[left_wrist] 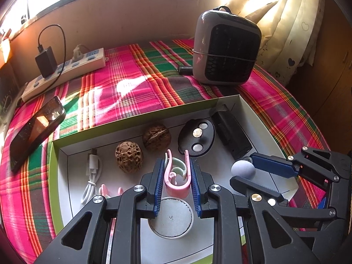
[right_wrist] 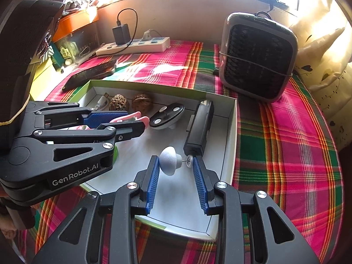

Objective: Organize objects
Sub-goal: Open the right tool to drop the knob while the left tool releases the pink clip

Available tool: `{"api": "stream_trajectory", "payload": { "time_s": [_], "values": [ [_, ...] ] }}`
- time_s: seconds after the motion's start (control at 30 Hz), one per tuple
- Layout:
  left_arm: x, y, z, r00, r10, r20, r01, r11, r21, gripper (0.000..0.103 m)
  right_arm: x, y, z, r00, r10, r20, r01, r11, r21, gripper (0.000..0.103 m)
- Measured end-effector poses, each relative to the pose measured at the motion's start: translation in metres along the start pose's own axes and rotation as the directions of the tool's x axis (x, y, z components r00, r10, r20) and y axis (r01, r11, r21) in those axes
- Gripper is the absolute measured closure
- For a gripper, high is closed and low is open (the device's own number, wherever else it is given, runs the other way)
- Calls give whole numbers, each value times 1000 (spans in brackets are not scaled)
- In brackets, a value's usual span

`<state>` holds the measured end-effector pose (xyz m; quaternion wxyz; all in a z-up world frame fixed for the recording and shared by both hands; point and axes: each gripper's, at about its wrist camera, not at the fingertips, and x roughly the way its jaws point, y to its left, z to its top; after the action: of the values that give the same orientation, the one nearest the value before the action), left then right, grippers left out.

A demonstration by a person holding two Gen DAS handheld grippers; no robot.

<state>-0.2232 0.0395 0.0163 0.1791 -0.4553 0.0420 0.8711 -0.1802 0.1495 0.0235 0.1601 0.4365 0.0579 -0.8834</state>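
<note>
A white box with green edges (left_wrist: 136,115) (right_wrist: 230,132) lies on the plaid cloth. My left gripper (left_wrist: 176,165) (right_wrist: 134,118) is shut on a pink clip (left_wrist: 176,180) (right_wrist: 134,116), held over the box. My right gripper (right_wrist: 176,165) (left_wrist: 242,169) is open around a pale grey mushroom-shaped knob (right_wrist: 168,160) (left_wrist: 243,168), which touches the left pad. In the box lie two walnuts (left_wrist: 128,156) (left_wrist: 156,139), a white cable (left_wrist: 92,176), a black oval piece with three discs (left_wrist: 197,137) (right_wrist: 167,116), a black device (left_wrist: 233,134) (right_wrist: 199,127) and a round white disc (left_wrist: 170,217).
A grey and black fan heater (left_wrist: 226,48) (right_wrist: 257,57) stands behind the box. A phone (left_wrist: 36,132) (right_wrist: 90,74) lies at the left. A power strip with a black charger (left_wrist: 63,70) (right_wrist: 134,44) runs along the back wall. Curtains (left_wrist: 292,24) hang at the right.
</note>
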Motion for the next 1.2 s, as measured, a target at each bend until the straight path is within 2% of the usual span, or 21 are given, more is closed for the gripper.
{"api": "stream_trajectory", "payload": {
  "time_s": [0.8, 1.2],
  "values": [
    [7, 1, -3, 1000, -1, -23, 0, 1000, -11, 81, 5, 5, -1, 1000, -17, -4, 17, 1000, -16, 70],
    [7, -1, -5, 1000, 5, -24, -5, 1000, -6, 73, 6, 4, -1, 1000, -19, -4, 19, 1000, -10, 69]
  ]
}}
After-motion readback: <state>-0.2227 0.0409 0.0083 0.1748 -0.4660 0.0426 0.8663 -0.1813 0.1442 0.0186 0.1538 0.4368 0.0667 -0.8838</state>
